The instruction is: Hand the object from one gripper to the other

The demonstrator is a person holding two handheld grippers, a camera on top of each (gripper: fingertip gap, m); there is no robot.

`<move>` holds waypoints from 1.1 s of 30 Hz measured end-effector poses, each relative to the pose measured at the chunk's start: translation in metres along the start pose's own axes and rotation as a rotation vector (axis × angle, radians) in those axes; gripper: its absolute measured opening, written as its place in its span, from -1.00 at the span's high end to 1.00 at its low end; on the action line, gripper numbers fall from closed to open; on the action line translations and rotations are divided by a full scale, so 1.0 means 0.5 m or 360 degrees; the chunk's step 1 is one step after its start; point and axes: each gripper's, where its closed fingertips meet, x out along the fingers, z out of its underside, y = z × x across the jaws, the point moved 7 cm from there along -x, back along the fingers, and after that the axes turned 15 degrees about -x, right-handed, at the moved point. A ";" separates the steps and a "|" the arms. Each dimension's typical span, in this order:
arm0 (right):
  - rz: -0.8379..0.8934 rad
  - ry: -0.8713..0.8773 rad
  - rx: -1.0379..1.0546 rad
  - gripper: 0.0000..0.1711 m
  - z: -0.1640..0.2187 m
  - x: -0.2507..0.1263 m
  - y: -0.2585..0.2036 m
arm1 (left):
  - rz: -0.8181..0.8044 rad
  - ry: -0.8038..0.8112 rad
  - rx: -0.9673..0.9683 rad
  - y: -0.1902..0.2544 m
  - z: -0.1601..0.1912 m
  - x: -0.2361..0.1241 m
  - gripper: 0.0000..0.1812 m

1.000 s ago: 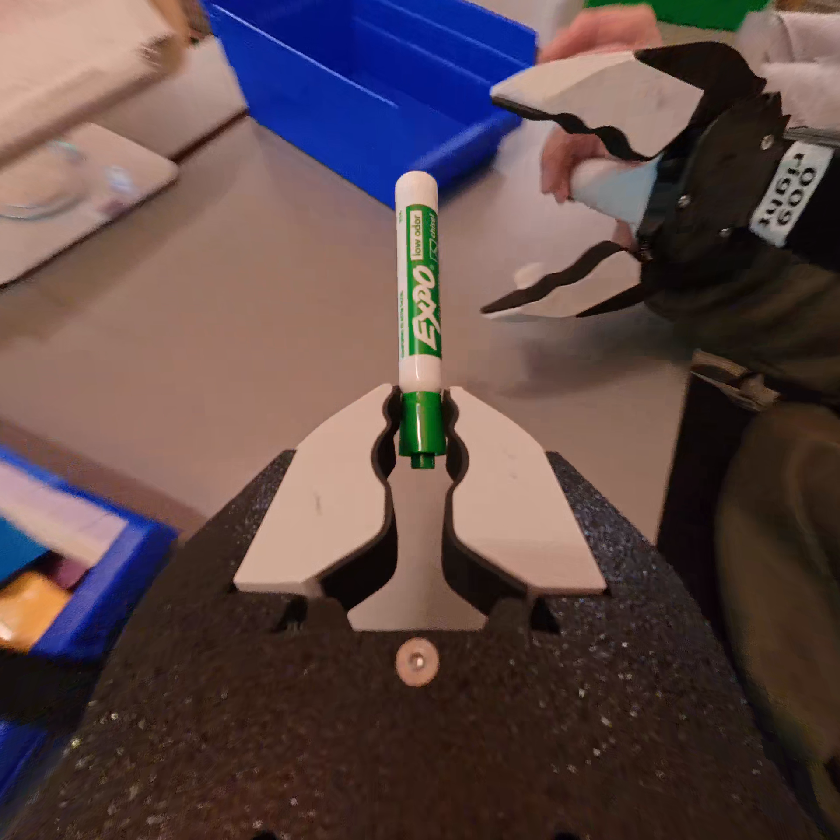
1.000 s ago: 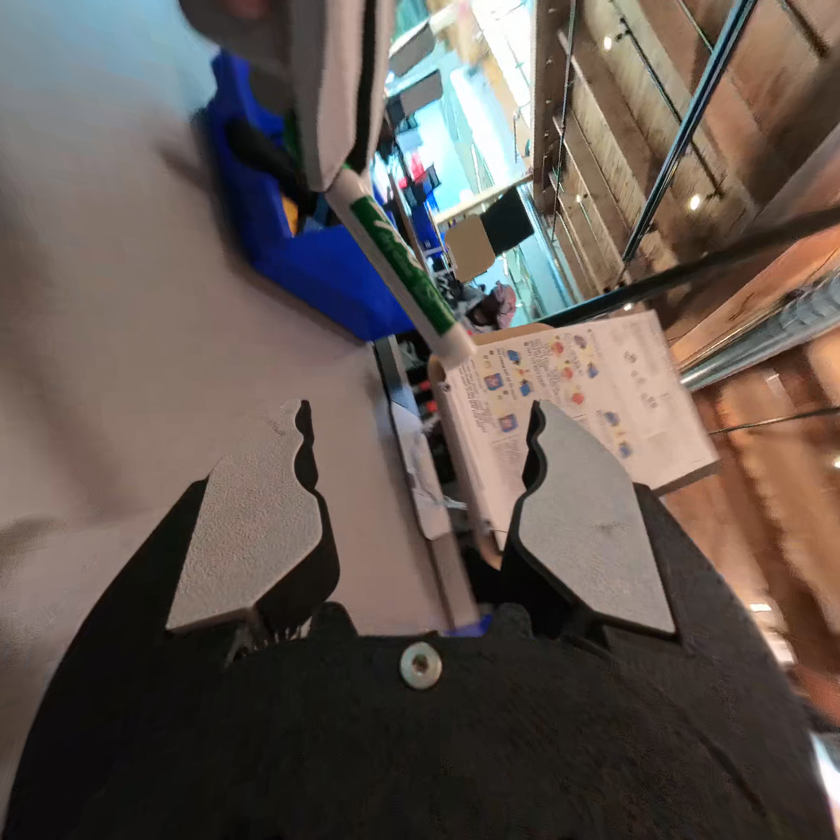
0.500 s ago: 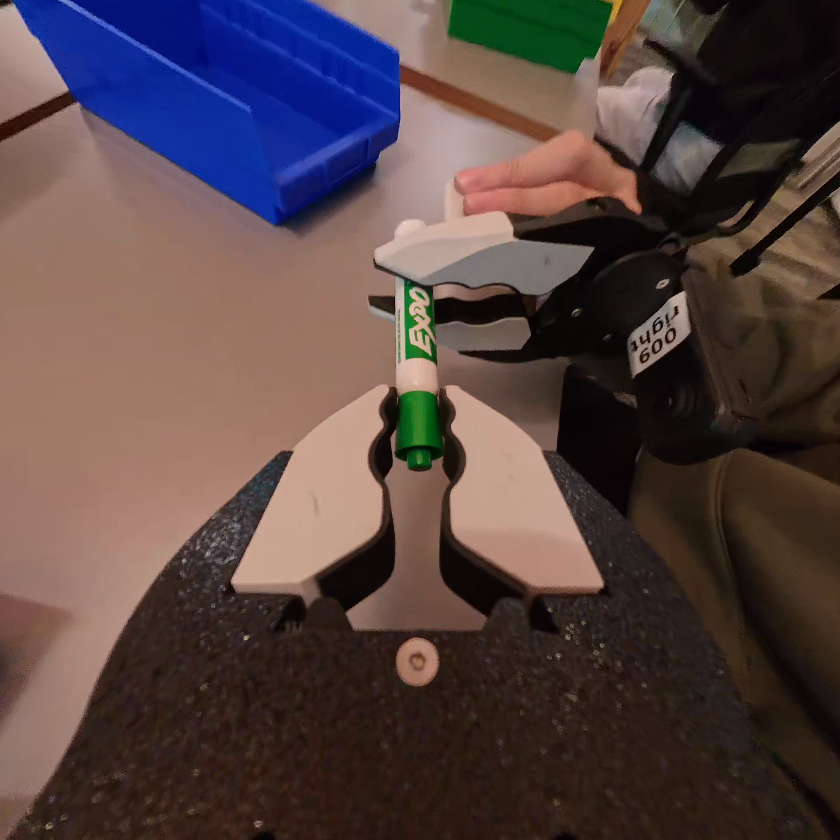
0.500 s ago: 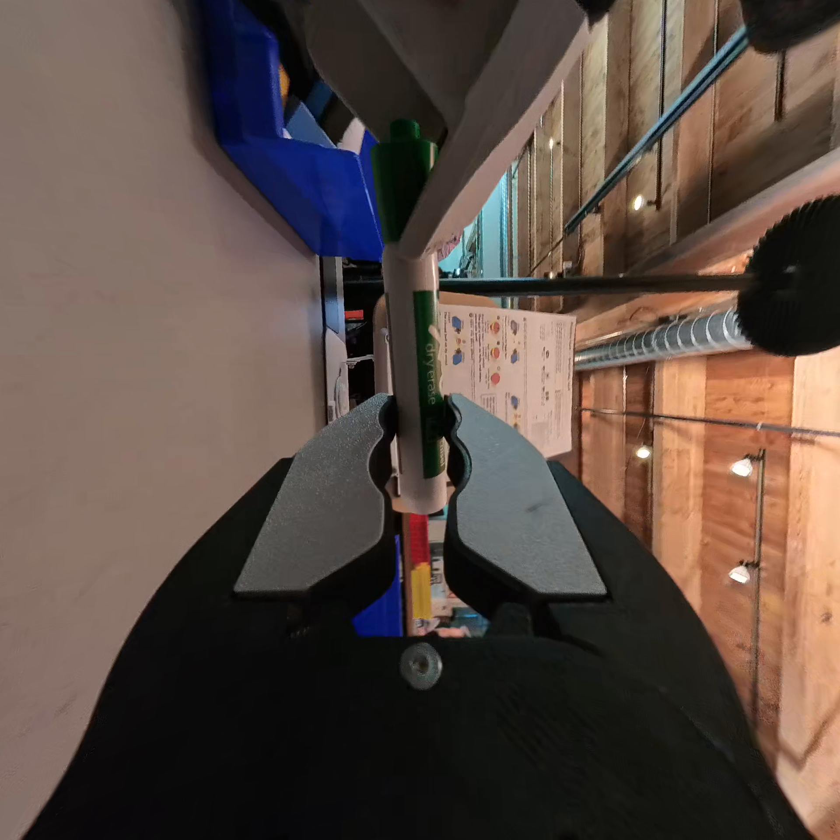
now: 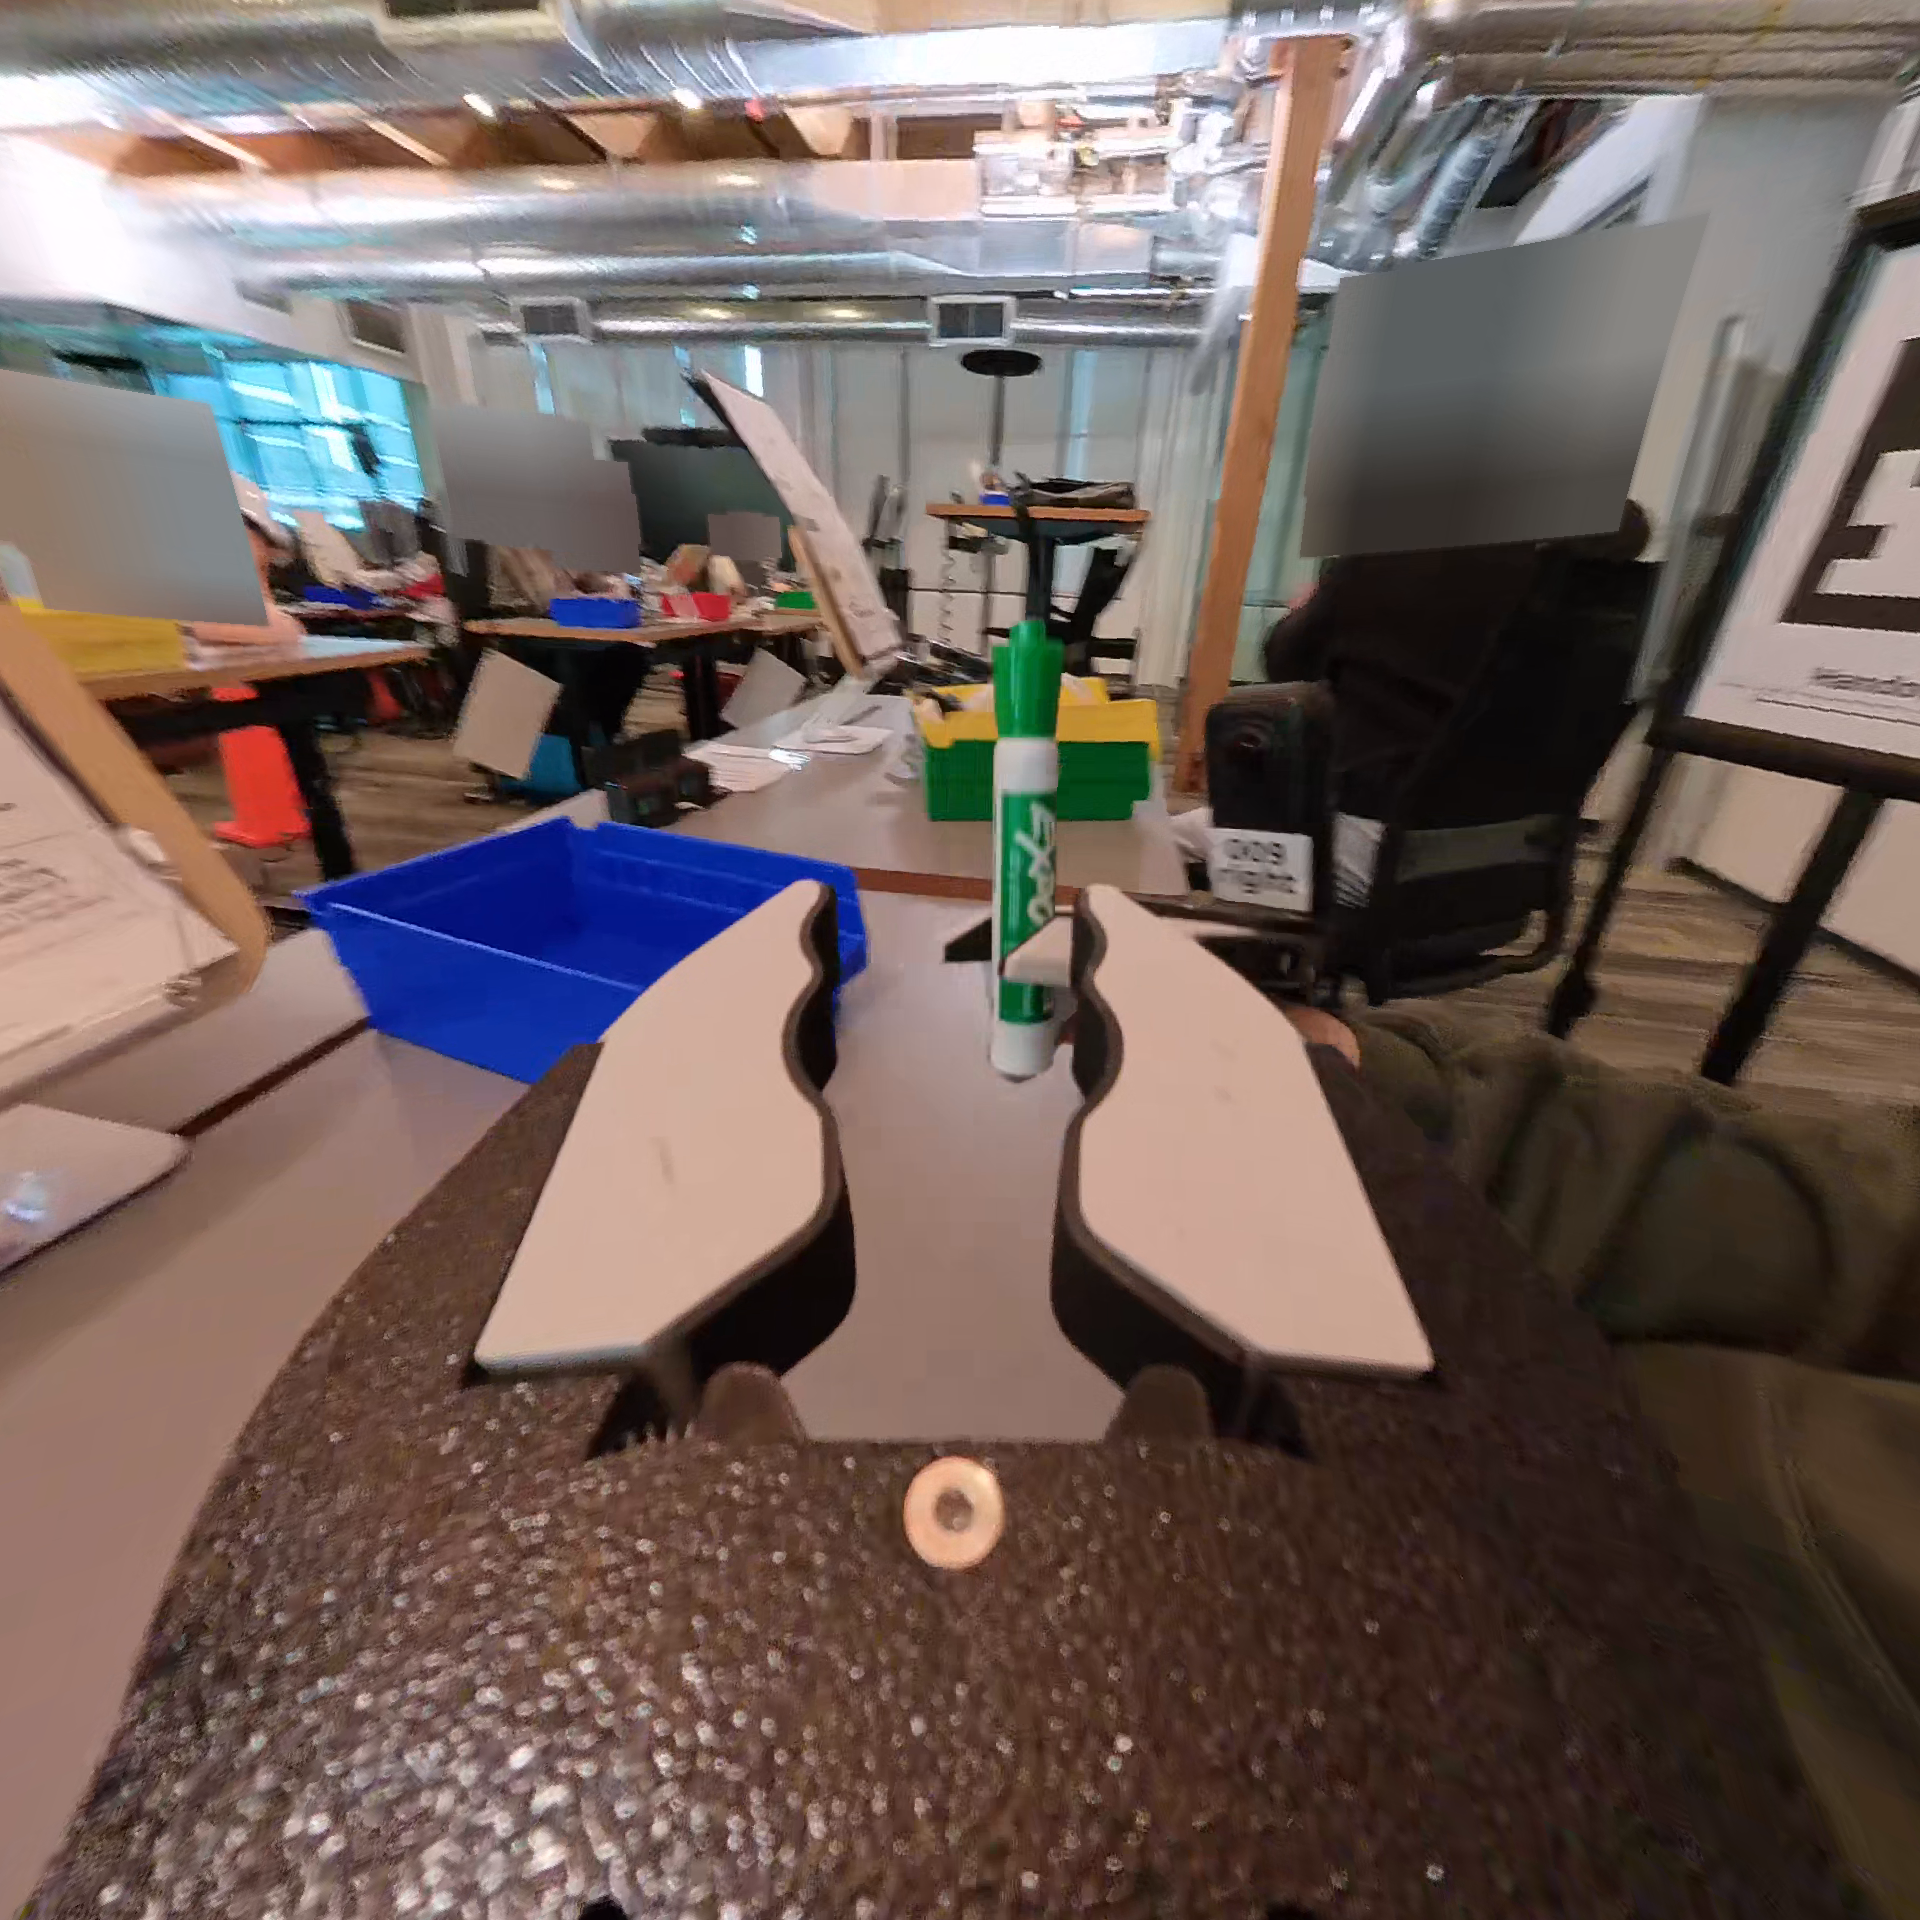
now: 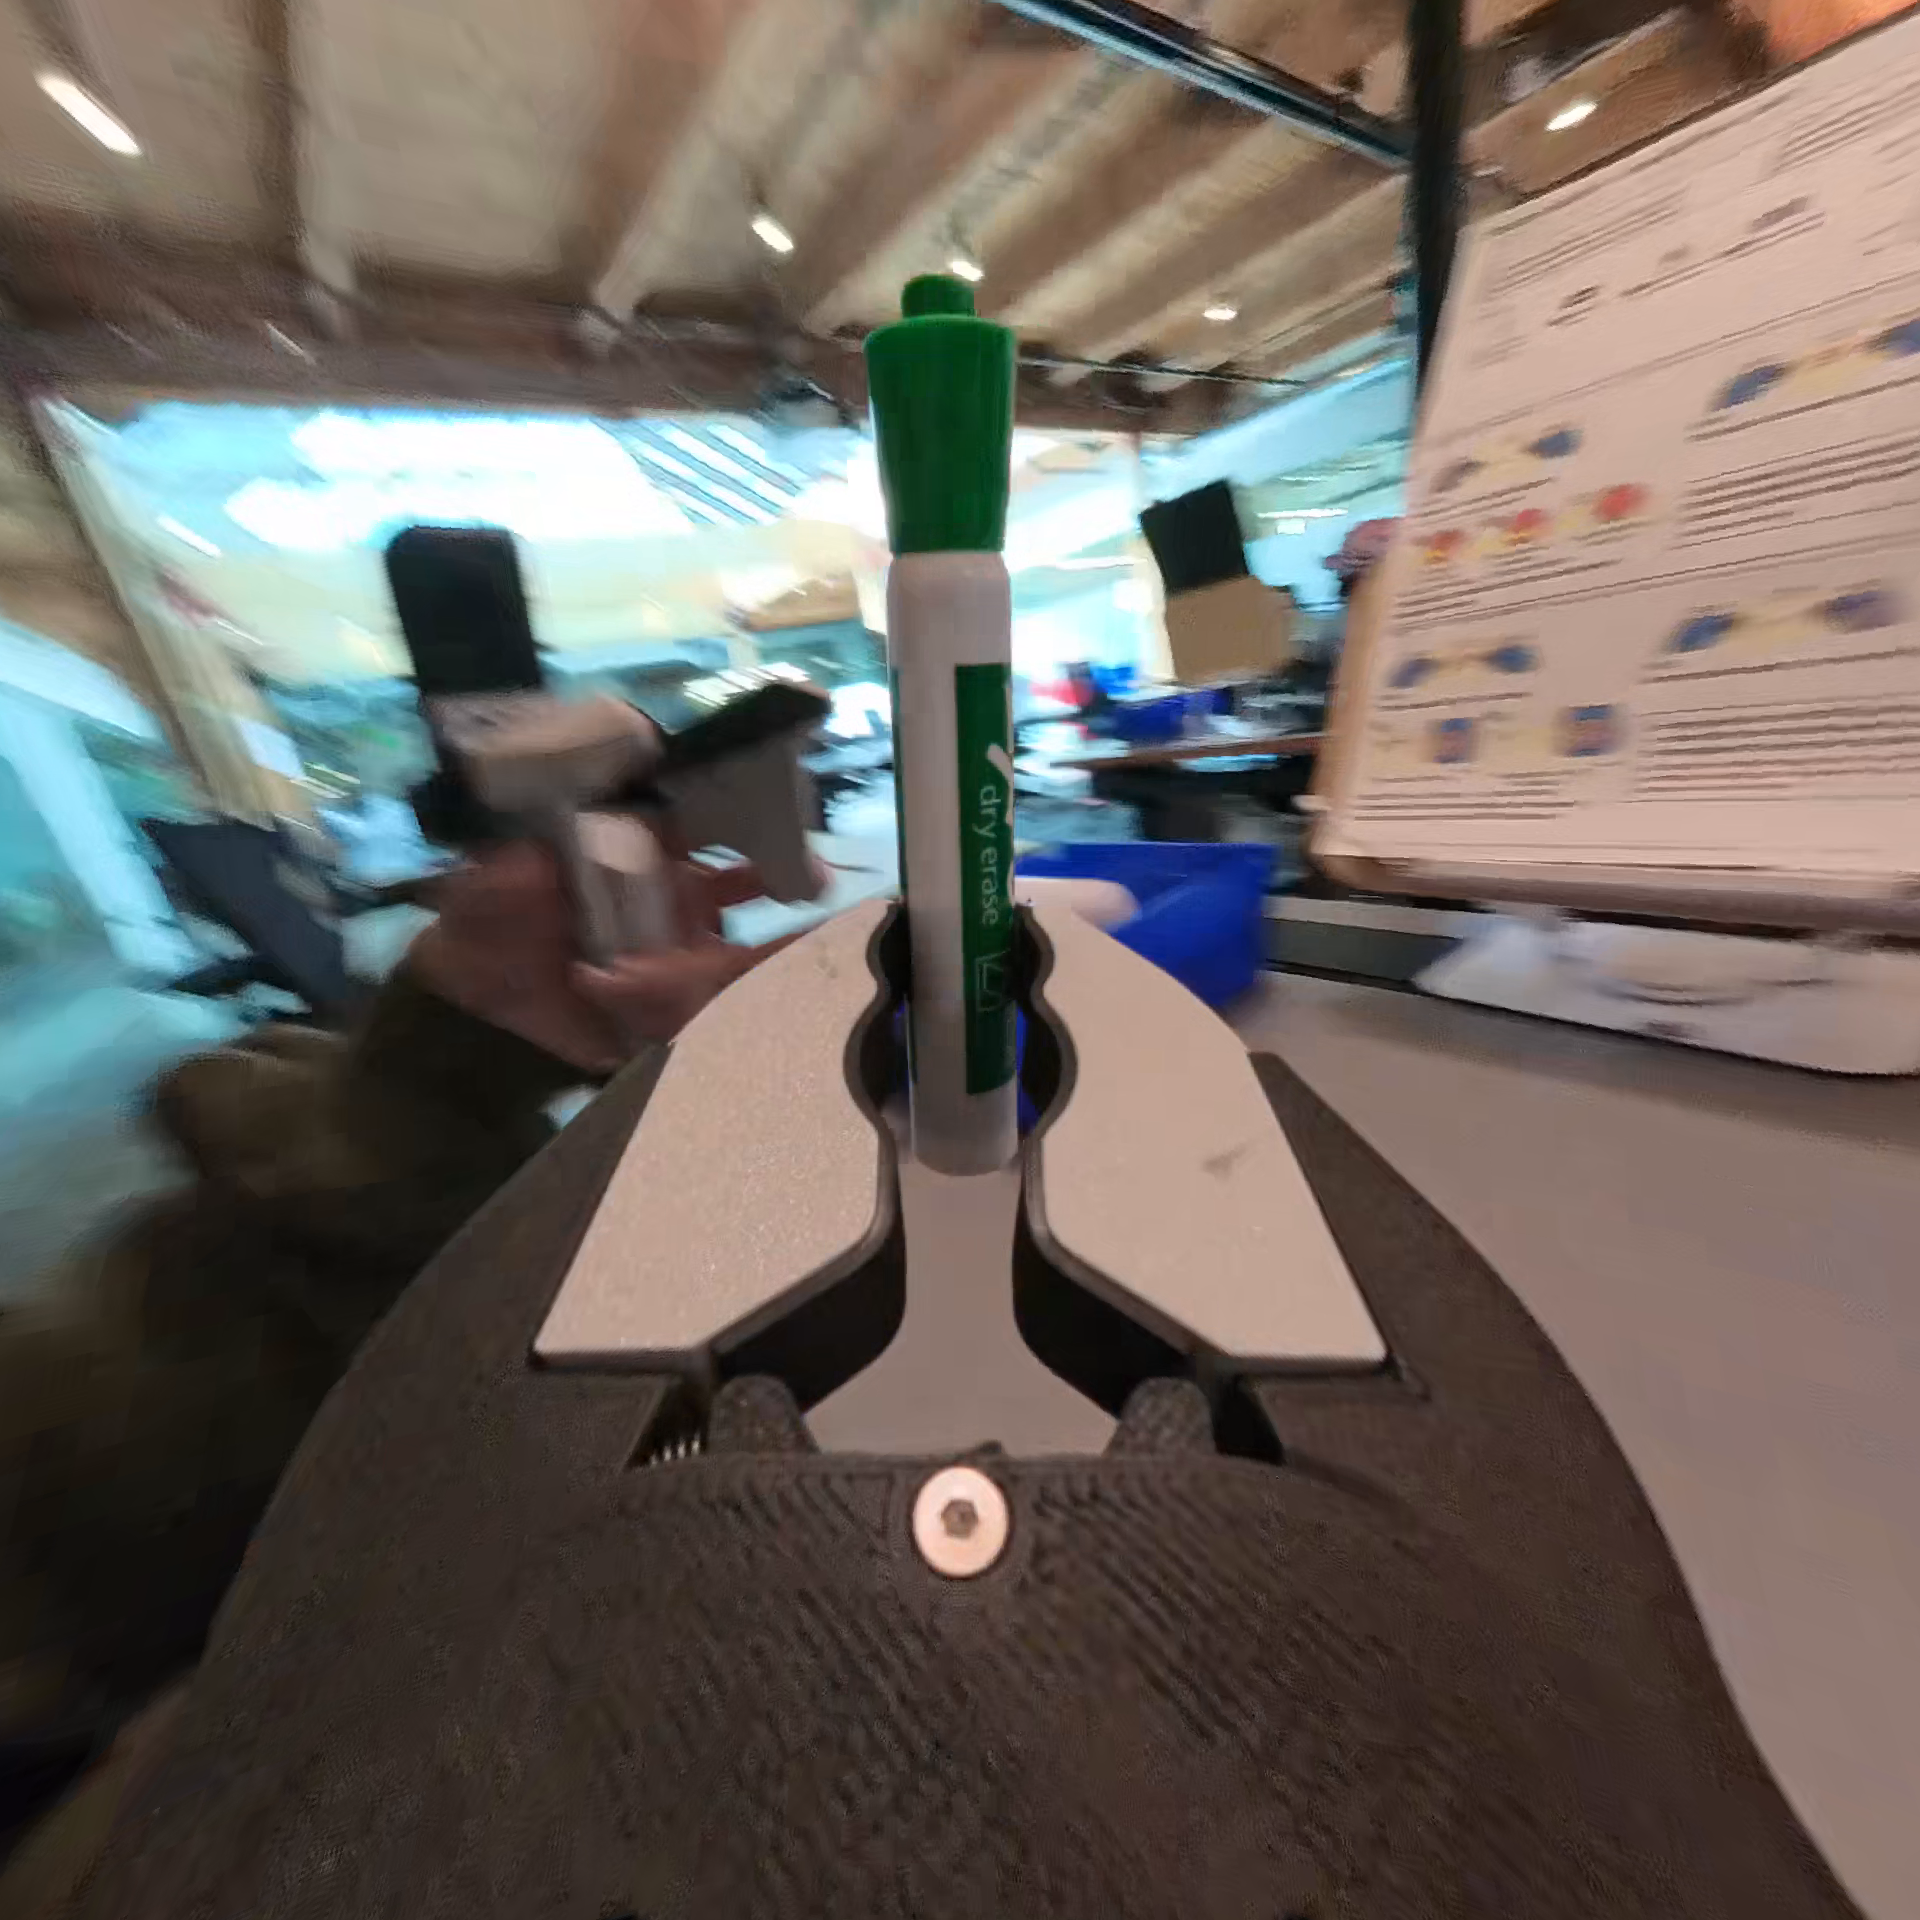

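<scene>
A green and white marker [image 6: 951,790] stands upright, green cap up, in my right gripper [image 6: 956,935], which is shut on its lower white barrel. In the left wrist view the same marker [image 5: 1023,831] shows beyond my left gripper [image 5: 951,914], held by the right gripper's grey fingers [image 5: 1039,951] that reach in from the right. My left gripper is open and empty, and the marker is clear of its fingers. In the right wrist view the left gripper [image 6: 748,790] shows blurred at left, held in a hand.
A blue bin [image 5: 561,935] sits on the grey table [image 5: 156,1351] ahead left. A green and yellow bin [image 5: 1101,769] stands farther back. A board with printed sheets [image 6: 1662,520] stands at the right. A black chair [image 5: 1455,790] and an olive sleeve [image 5: 1662,1195] are at right. One gripper's finger ends stand about 7 cm off the other's.
My right gripper shut on the marker's white barrel, my left gripper opened and let go of the cap end. Both grippers swung up, and the marker now stands cap up in the right gripper.
</scene>
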 end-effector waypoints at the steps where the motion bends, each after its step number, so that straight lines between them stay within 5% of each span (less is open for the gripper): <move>1: -0.0094 0.0042 0.0120 0.77 -0.002 -0.002 -0.006 | 0.0076 -0.0026 -0.0044 -0.001 0.010 0.008 0.56; 7: -0.0743 -0.0207 0.0354 0.78 0.048 0.008 -0.072 | 0.0555 -0.0059 -0.0247 0.011 0.059 0.039 0.55; 14: -0.0987 -0.0271 0.0524 0.77 0.069 0.018 -0.095 | 0.0748 -0.0202 -0.0273 0.002 0.095 0.021 0.71; 26: -0.0844 -0.0494 0.0370 0.77 0.098 0.034 -0.091 | 0.0536 -0.0259 -0.0202 -0.019 0.103 0.020 0.79; 28: -0.0569 -0.0460 0.0182 0.75 0.097 0.035 -0.065 | 0.0339 -0.0232 -0.0178 -0.031 0.093 0.023 0.80; 33: 0.0089 -0.0483 -0.0579 0.31 0.082 0.037 -0.039 | -0.0336 -0.0068 -0.0354 -0.062 0.048 0.010 0.81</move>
